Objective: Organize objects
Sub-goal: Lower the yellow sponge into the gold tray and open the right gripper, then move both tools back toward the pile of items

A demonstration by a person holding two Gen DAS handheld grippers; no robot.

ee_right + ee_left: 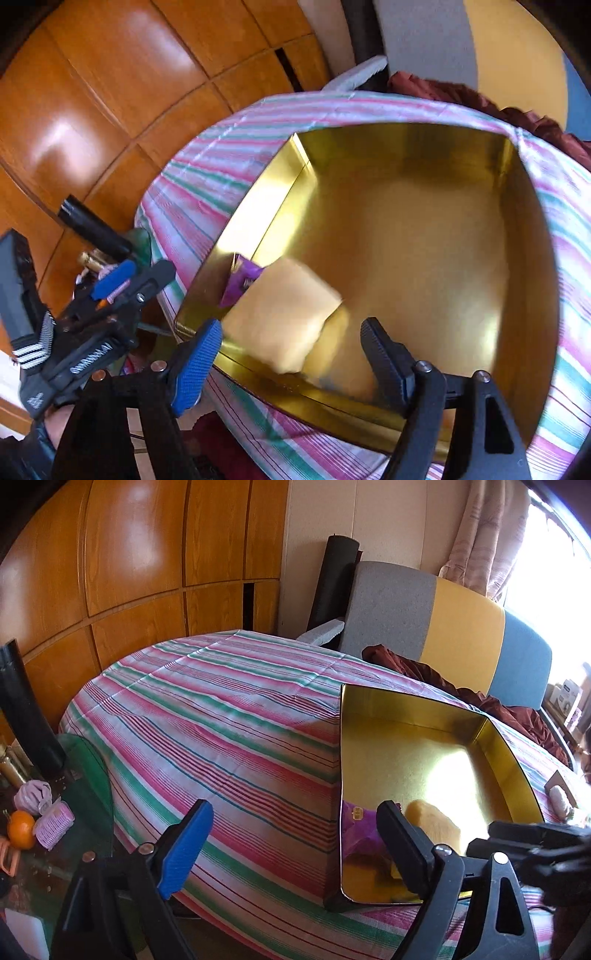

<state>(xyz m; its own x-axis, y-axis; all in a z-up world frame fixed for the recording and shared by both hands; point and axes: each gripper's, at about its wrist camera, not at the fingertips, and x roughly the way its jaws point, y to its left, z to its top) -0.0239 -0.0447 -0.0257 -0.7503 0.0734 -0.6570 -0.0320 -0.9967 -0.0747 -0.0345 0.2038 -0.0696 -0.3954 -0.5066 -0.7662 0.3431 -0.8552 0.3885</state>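
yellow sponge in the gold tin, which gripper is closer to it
Right. The right gripper hangs open just above the yellow sponge in the gold tin; the left gripper sits open beside the tin's left wall.

No readable text anywhere. Purple packet (pixel 242 281) in gold tin (pixel 424 229): small gold label, blurred, illegible. Glove (pixel 74 365) on hand holding left claw: pale lettering, smeared. Boxes (pixel 567 698) by window: print too small.

Yellow item (pixel 284 317) in my tin (pixel 424 229): motion-blurred, unidentifiable. Purple packet (pixel 240 282): half hidden behind it. My right gripper (pixel 532 845): blurred, cut by frame edge.
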